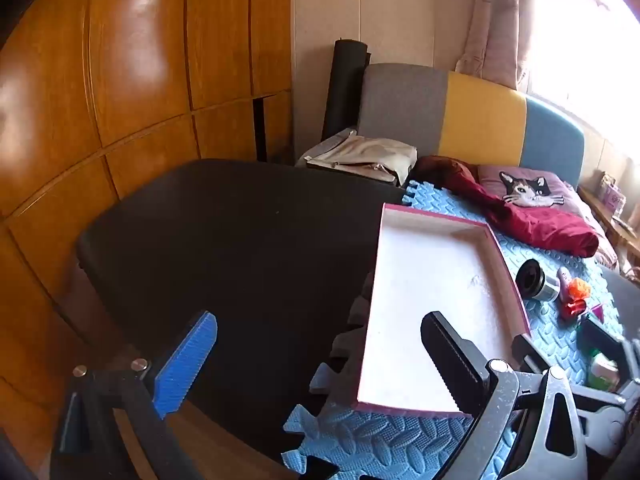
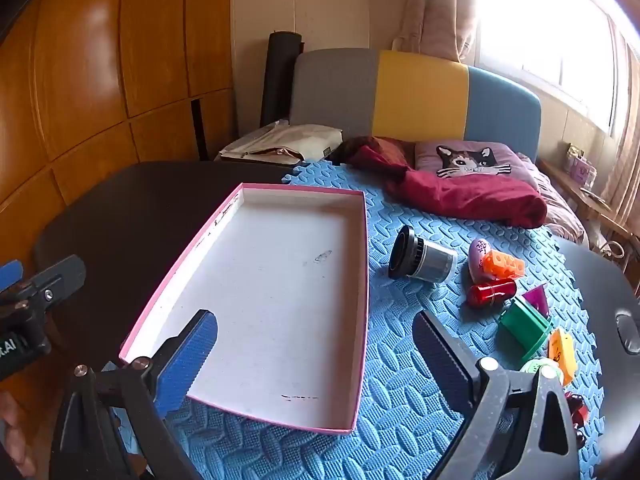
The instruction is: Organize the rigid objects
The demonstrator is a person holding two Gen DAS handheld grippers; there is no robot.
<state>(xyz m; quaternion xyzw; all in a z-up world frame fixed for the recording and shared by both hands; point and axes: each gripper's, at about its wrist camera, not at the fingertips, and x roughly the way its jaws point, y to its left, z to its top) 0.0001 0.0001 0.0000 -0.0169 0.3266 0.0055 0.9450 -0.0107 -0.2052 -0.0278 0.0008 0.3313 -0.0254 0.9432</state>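
Both claws are wide apart and hold nothing: the left claw [image 1: 316,364] hangs over the counter [image 1: 240,240] edge, the right claw [image 2: 316,356] over the empty pink box [image 2: 362,320]. The toys wait on the blue foam mat [image 2: 400,420], right of the box. The round lens [image 2: 420,260] lies on its side, so a bump could roll it away

A glossy panelled orange-brown wooden wardrobe [image 2: 100,80] is seen along the left. A cream plaster wall [image 2: 320,4] stands behind an upholstered headboard in grey, yellow and blue [image 2: 420,96]. Strong daylight is let in through a bright window [image 2: 540,20] at the right, beside which a pale pink curtain [image 2: 436,4] is hung.
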